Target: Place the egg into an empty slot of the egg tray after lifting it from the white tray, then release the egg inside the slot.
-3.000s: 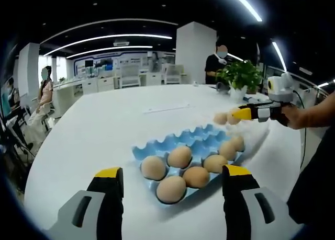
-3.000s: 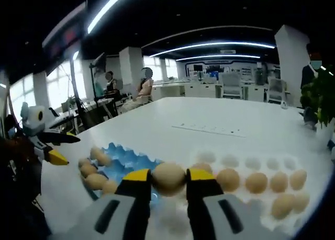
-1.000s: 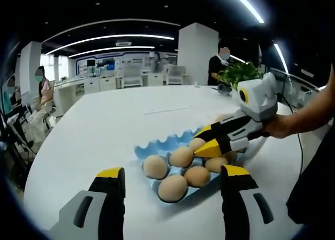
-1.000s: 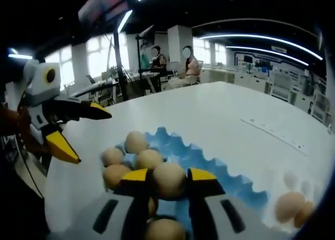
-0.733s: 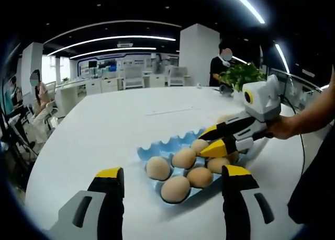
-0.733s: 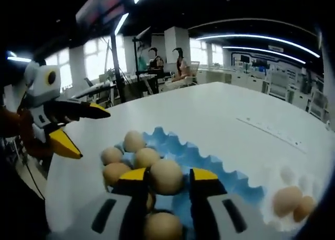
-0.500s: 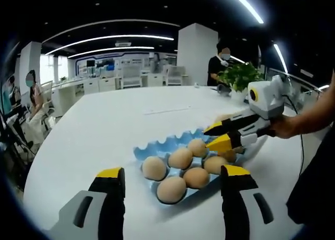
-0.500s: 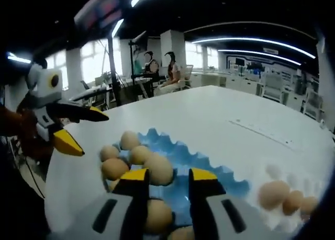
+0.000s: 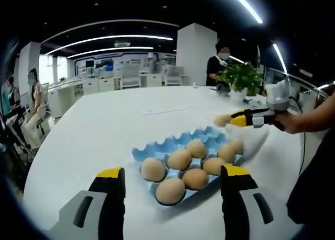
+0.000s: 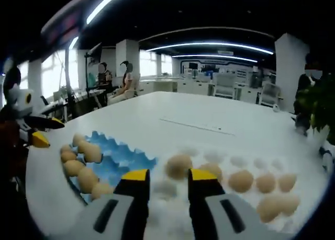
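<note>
Our right gripper (image 10: 163, 178), jaws narrow and empty, lines up on an egg (image 10: 178, 166) in the white tray (image 10: 230, 206); left gripper (image 9: 171, 177) idles wide by the egg tray (image 9: 172, 144).

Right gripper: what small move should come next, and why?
Probably ease forward and down so the open jaws straddle the nearest egg on the white tray. The right gripper is empty, that egg sits just beyond its tips, and the blue egg tray has free slots.
</note>
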{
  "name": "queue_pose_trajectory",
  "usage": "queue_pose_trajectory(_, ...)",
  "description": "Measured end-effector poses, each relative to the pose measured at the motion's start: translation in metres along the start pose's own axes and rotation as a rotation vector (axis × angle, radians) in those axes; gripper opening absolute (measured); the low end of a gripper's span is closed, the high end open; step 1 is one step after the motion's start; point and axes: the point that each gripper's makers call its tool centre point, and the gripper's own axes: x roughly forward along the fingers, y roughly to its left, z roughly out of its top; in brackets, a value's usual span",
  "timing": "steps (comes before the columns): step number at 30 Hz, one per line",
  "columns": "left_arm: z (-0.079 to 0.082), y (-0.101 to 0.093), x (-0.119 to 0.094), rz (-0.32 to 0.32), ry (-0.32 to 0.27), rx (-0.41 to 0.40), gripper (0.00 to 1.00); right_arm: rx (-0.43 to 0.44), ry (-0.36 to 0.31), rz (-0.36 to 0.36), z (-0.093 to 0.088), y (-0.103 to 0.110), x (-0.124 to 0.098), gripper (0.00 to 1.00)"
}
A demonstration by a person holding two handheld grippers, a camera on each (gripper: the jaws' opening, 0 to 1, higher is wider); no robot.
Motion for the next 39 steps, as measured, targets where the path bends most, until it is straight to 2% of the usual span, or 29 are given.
queue_pose_trajectory(3,0.001,0.0,0.0,-0.001,-0.002,0.001,0.75,0.024,-0.012,-0.102,-0.001,-0.036,-0.015,0.28)
queue_pose_trajectory(5,0.001,-0.001,0.0,-0.002,-0.001,0.0,0.75,0.03,-0.017,-0.14,-0.001,-0.049,-0.02,0.28)
queue_pose_trajectory(10,0.002,-0.003,0.001,-0.008,-0.002,0.002,0.75,0.138,-0.036,-0.295,-0.01,-0.101,-0.044,0.28)
queue_pose_trajectory(13,0.004,-0.003,0.001,-0.009,-0.009,-0.003,0.75,0.198,-0.024,-0.335,-0.019,-0.116,-0.051,0.28)
queue_pose_trajectory(20,0.004,-0.002,0.001,-0.007,-0.009,-0.006,0.75,0.224,0.003,-0.348,-0.033,-0.122,-0.05,0.28)
queue_pose_trajectory(31,0.003,0.0,0.0,0.0,-0.007,-0.009,0.75,0.314,0.035,-0.347,-0.049,-0.125,-0.043,0.28)
queue_pose_trajectory(39,0.001,0.001,0.0,0.004,-0.002,-0.009,0.74,0.257,0.04,-0.336,-0.049,-0.124,-0.041,0.26)
